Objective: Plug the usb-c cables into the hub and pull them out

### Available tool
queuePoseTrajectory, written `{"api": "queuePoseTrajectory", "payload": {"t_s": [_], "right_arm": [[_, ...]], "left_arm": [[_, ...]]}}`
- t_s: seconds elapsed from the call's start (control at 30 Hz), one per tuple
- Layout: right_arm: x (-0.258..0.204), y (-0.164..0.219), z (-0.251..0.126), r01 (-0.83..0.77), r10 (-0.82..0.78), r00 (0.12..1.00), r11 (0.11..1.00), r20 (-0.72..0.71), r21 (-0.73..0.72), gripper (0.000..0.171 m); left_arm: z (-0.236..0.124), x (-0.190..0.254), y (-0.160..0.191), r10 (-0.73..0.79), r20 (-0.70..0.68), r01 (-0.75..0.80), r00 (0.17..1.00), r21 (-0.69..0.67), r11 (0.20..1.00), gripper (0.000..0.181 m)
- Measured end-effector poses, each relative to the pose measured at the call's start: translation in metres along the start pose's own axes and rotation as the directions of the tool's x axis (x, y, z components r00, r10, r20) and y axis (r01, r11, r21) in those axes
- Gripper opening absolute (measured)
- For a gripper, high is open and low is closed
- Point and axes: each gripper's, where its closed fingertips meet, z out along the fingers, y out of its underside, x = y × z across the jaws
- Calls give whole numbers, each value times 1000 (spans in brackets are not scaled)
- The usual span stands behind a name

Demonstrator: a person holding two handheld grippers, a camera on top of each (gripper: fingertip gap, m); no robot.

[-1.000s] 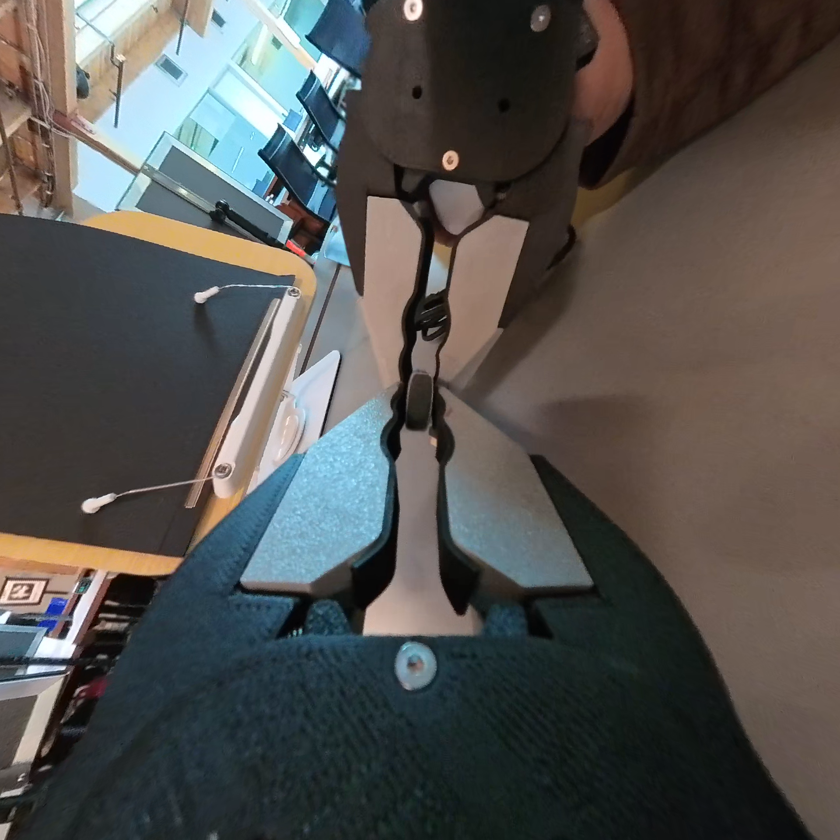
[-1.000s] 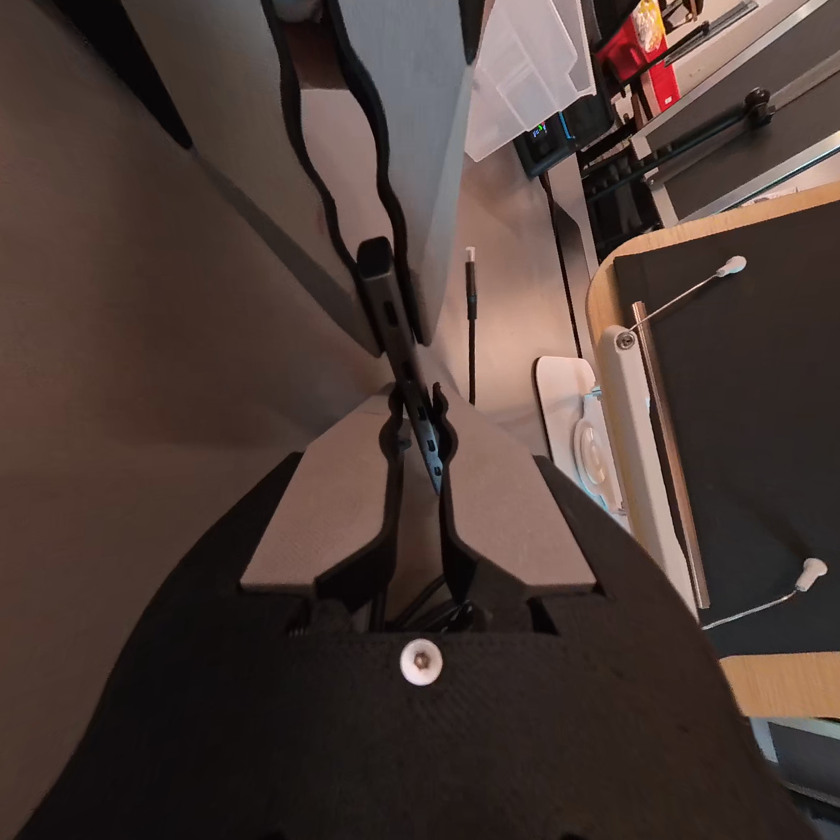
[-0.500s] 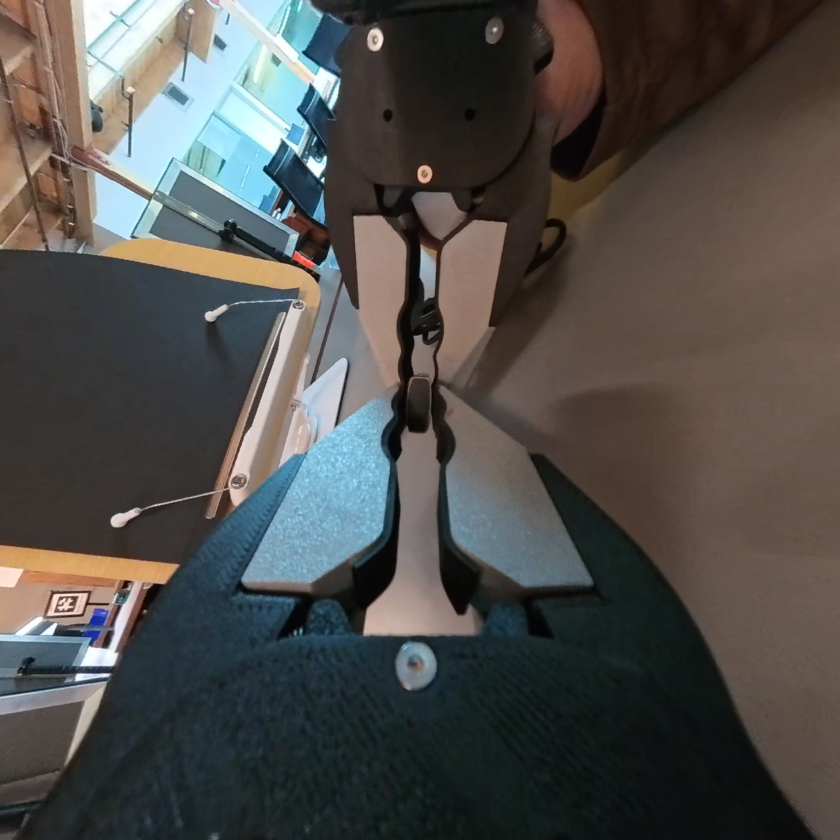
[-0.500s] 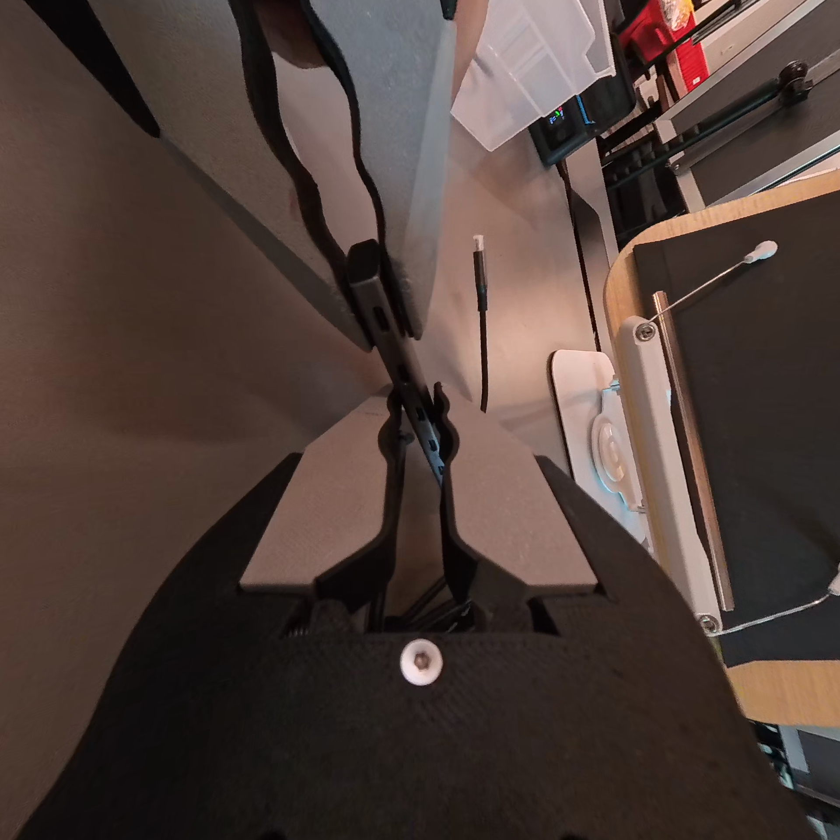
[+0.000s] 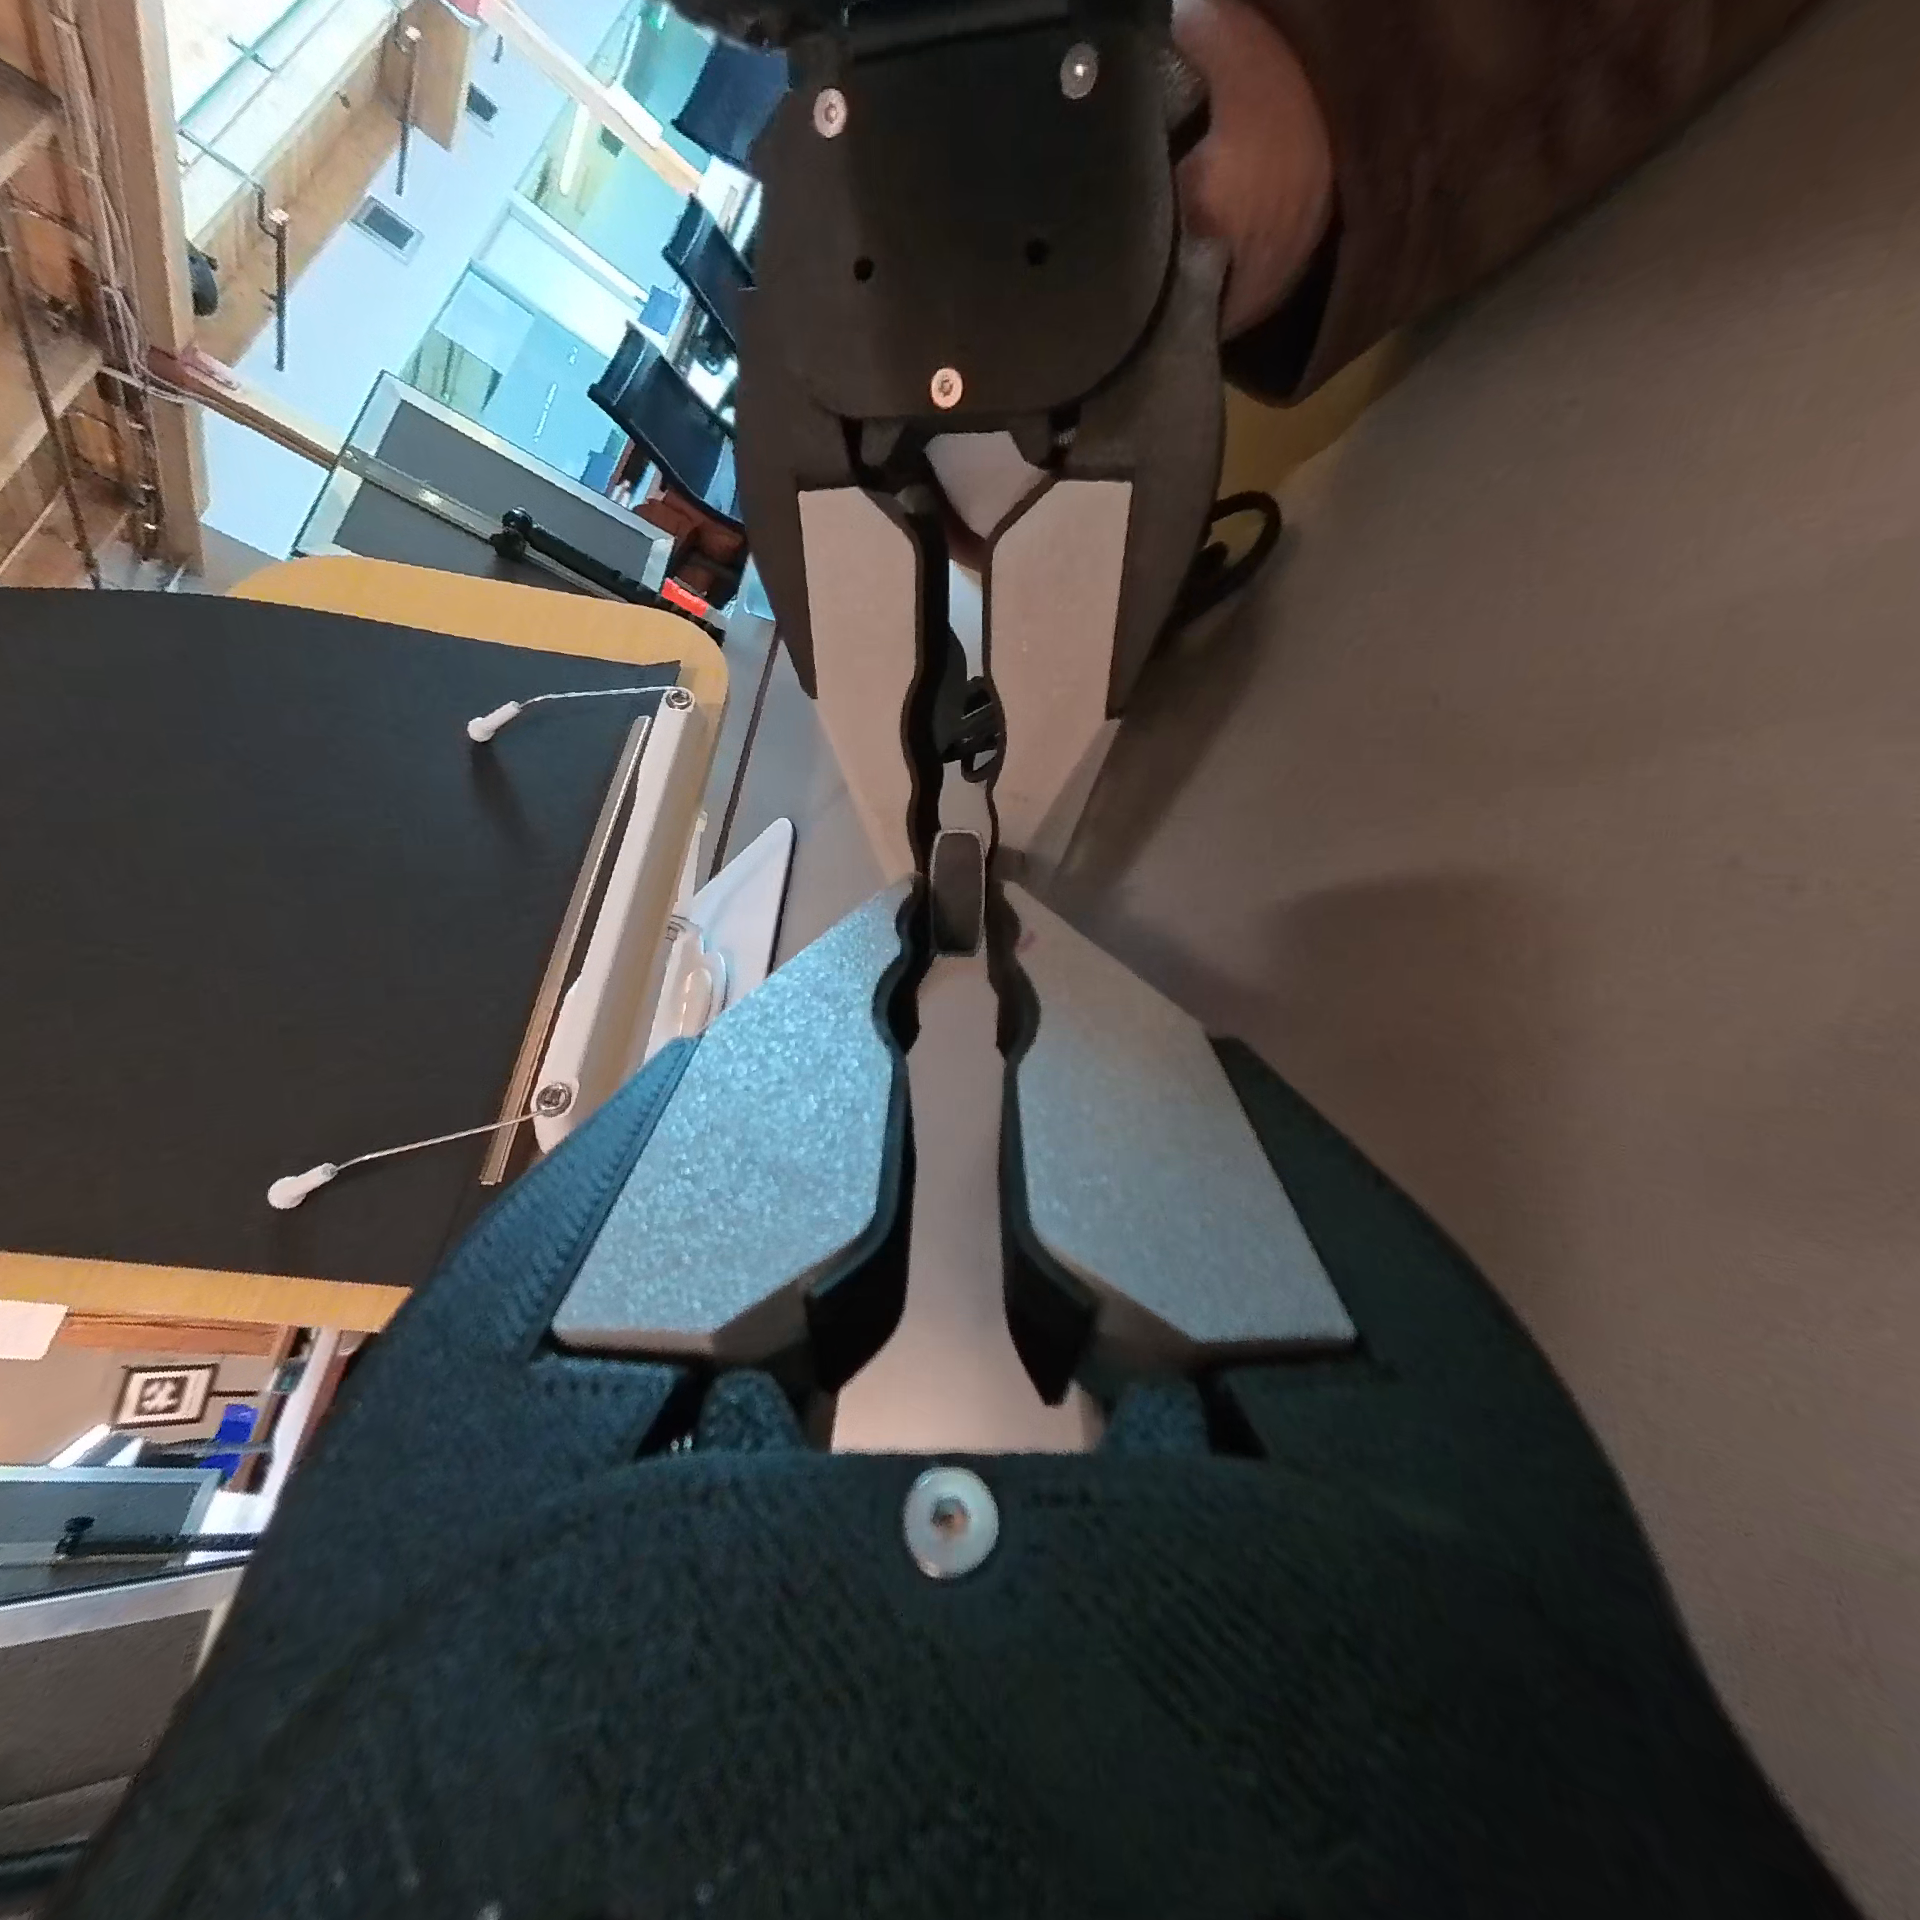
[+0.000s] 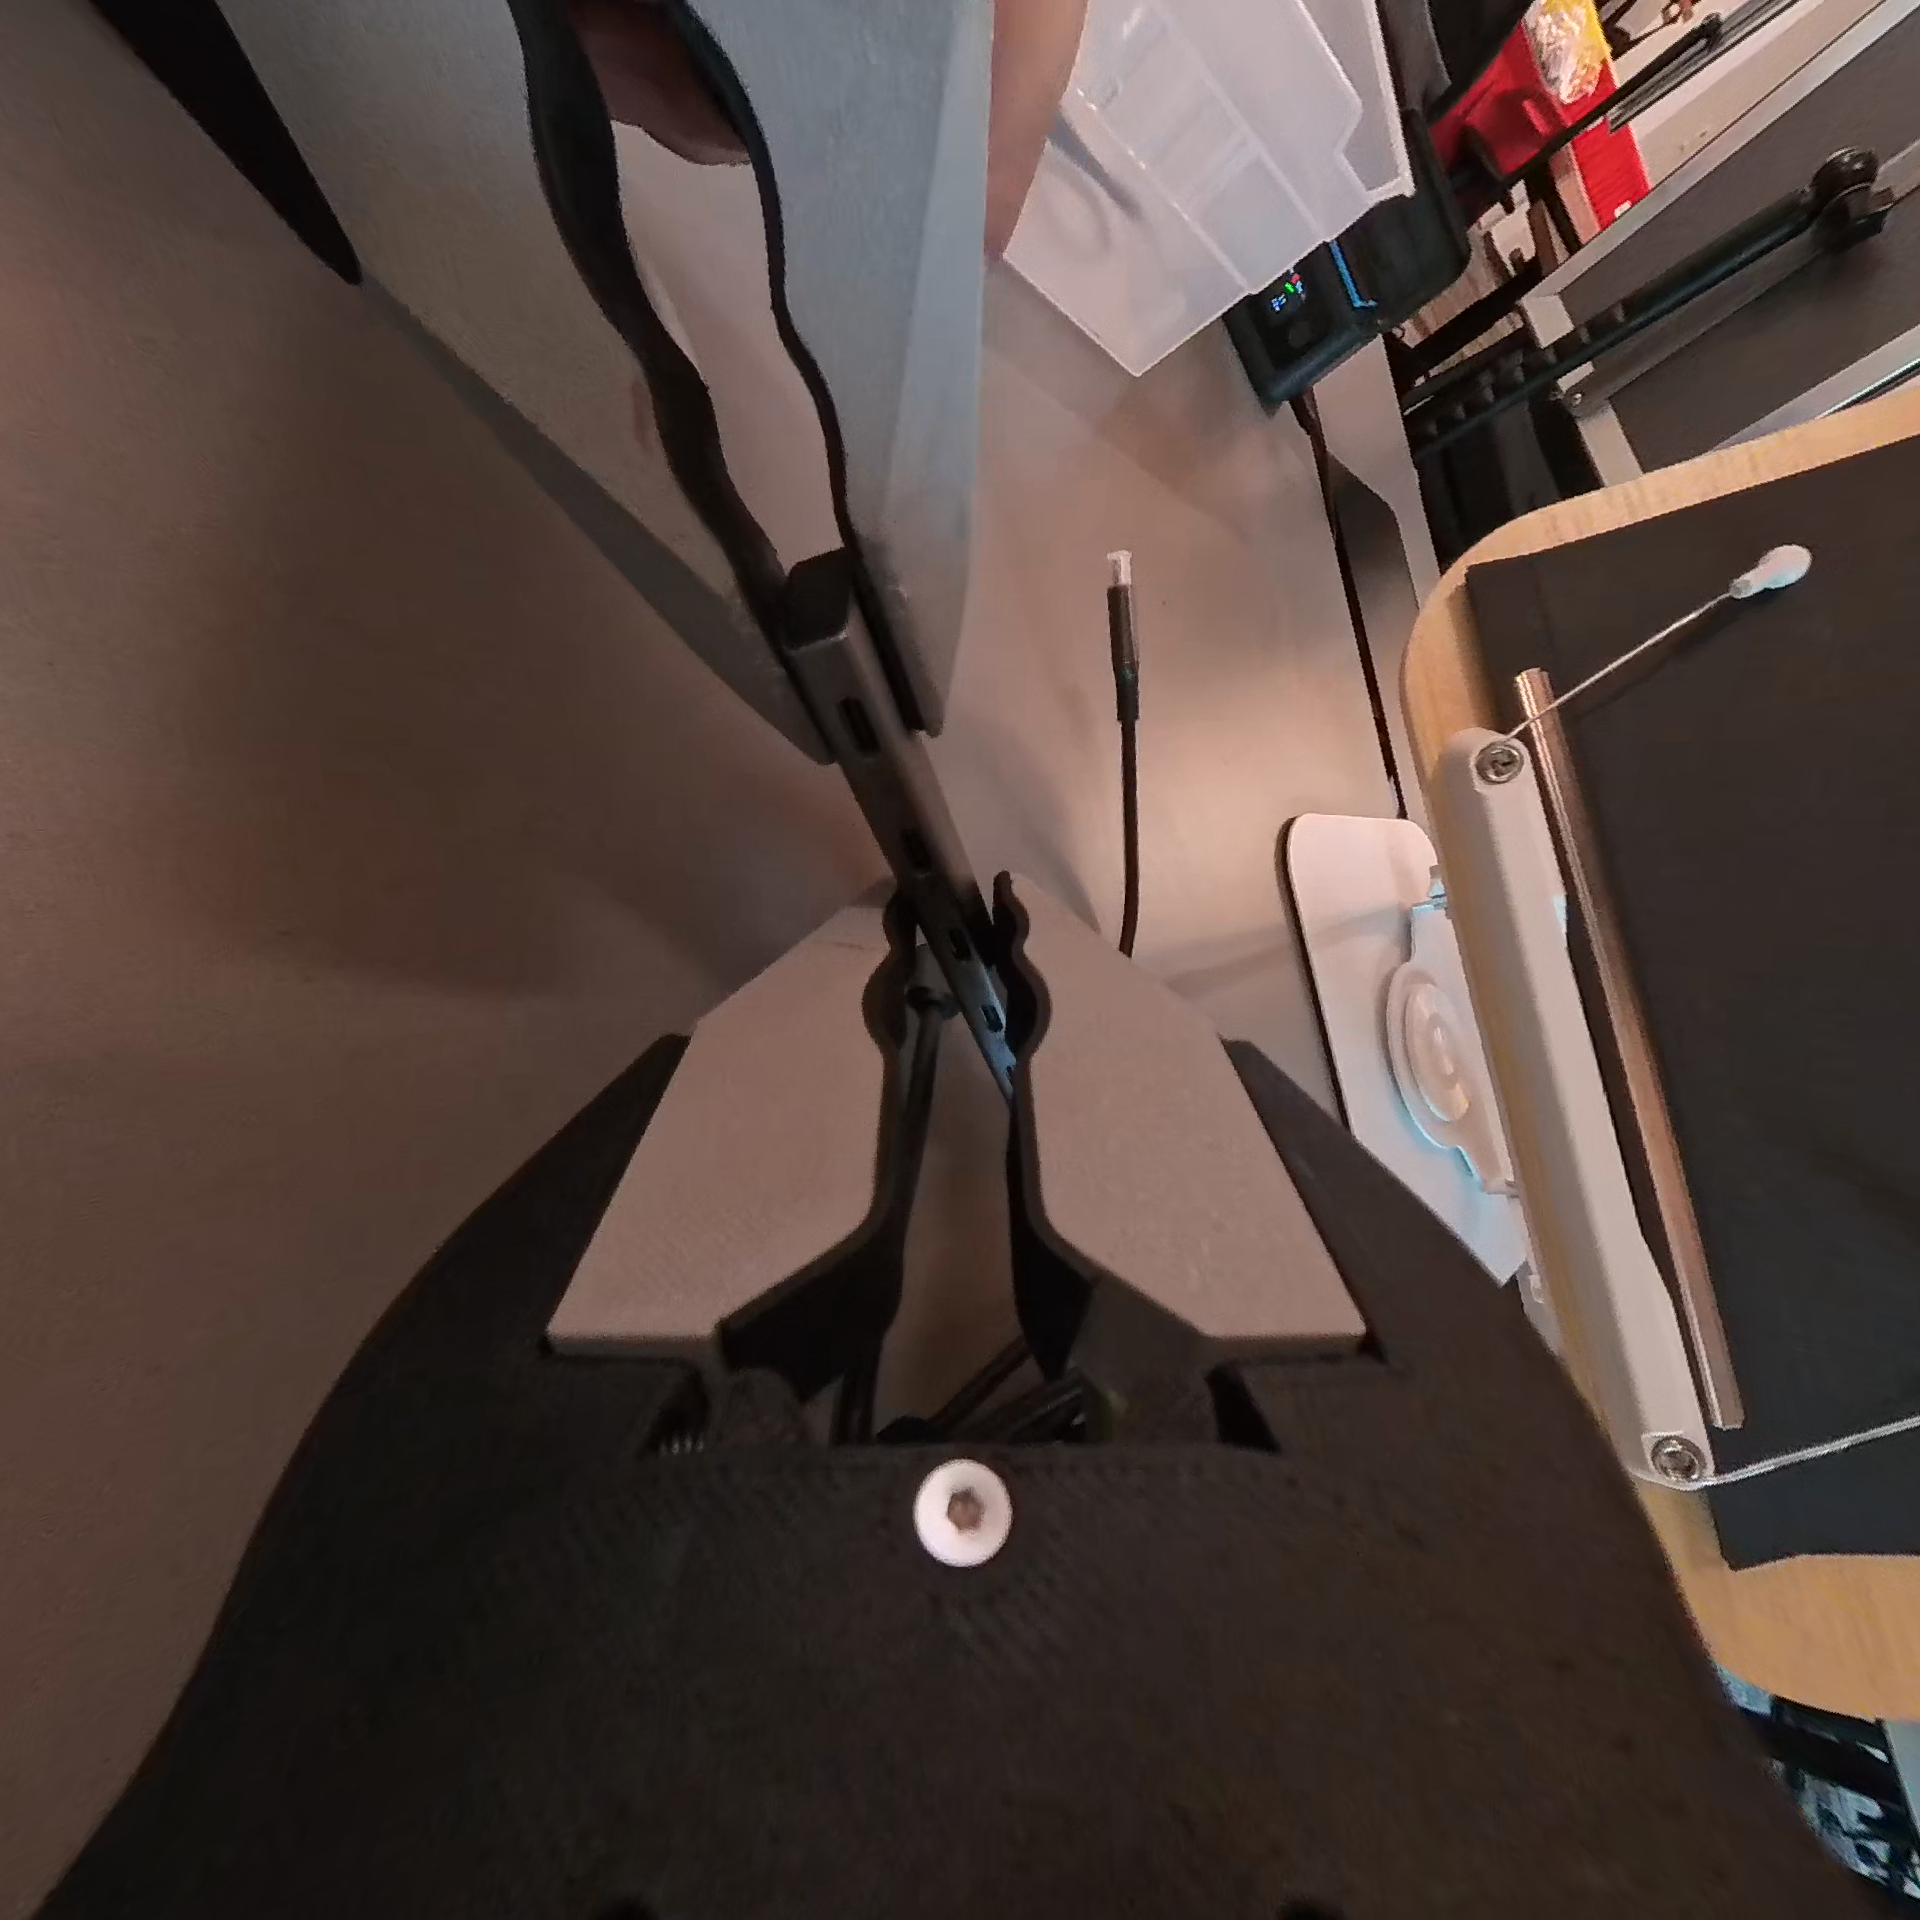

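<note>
A slim grey usb hub (image 6: 883,748) with several ports along its edge is held in the air between both grippers, above a grey table (image 6: 312,727). My right gripper (image 6: 951,914) is shut on one end of it. My left gripper (image 5: 958,914) is shut on the other end (image 5: 956,894). The two grippers face each other, tips close: the right gripper shows at the top of the left wrist view (image 5: 956,810), the left gripper at the top of the right wrist view (image 6: 852,717). A loose black usb-c cable (image 6: 1124,665) lies on the table. Another black cable (image 6: 914,1091) runs back between the right gripper's fingers.
A wooden board with a black mat (image 5: 260,883) and a white clamp bar (image 6: 1538,1039) sits beside the grippers. A white pad (image 6: 1351,883), a clear plastic bin (image 6: 1195,177) and a black device with lit dots (image 6: 1299,312) stand beyond. A hand in a brown sleeve (image 5: 1455,156) holds the right gripper.
Both grippers stay shut on the hub. In the left wrist view the right gripper looks slightly smaller and farther off. The background has shifted a little in both views.
</note>
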Motion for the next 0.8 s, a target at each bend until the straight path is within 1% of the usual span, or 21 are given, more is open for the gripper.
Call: {"api": "queuePoseTrajectory", "payload": {"t_s": [0.57,0.8], "right_arm": [[0,-2,-1,-9,9,1000,1000,5,6,11],[-1,-2,-1,-9,9,1000,1000,8,7,11]], "left_arm": [[0,-1,-3,16,16,-17,1000,16,1000,8],[0,0,-3,46,20,-46,999,13,999,8]]}}
